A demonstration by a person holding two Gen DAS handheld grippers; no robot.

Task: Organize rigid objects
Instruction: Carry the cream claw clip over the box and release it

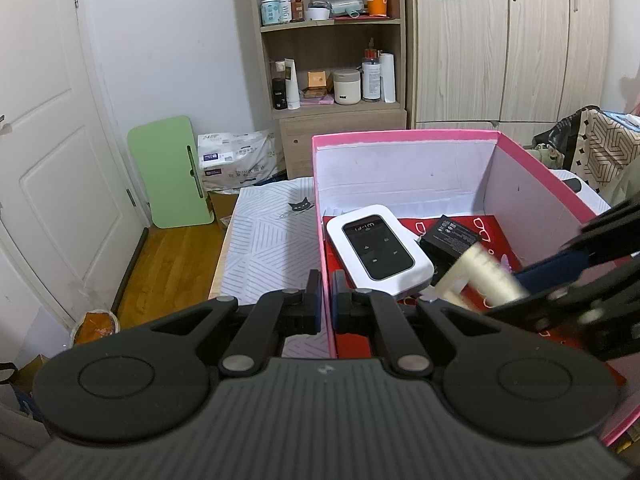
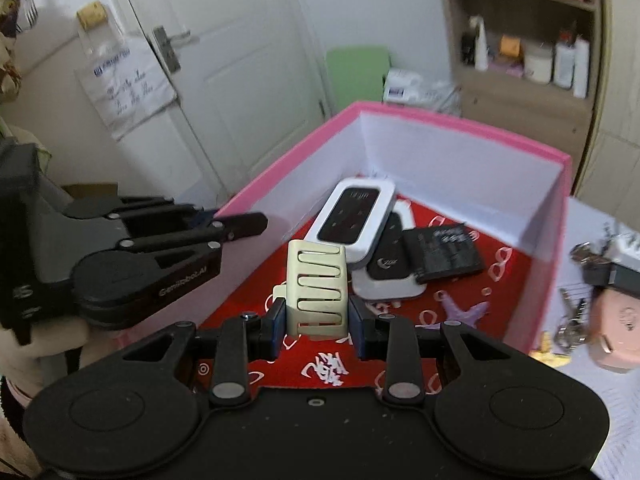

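Clamping the left side wall of the pink cardboard box (image 1: 404, 135) between its two pads, the left gripper (image 1: 327, 300) has one finger outside the wall and one inside, with the thin wall filling the narrow gap between them. In the right wrist view the same gripper (image 2: 240, 224) enters from the left and meets the pink rim at the box's near left edge.

The right gripper (image 2: 318, 322) is closed on a cream plastic clip with zigzag slots (image 2: 318, 292). Its blue-faced pads press the clip's two sides, and the clip stands upright above the red patterned lining (image 2: 320, 372) on the box floor. From the left wrist view the clip (image 1: 480, 276) appears blurred, carried by the right gripper inside the box on its right side.

Contents resting on the lining:
- A white pocket Wi-Fi router with a black glossy face (image 2: 352, 216) lies toward the far left corner, tilted, its near end on top of a second white and black device (image 2: 390, 264).
- A flat black rectangular battery with white print (image 2: 446, 254) lies just beside both devices, to their right.

Outside the box, to its right, a bunch of metal keys (image 2: 572, 316) and a pink rounded case (image 2: 618, 328) lie on the white striped cloth (image 1: 272, 240).
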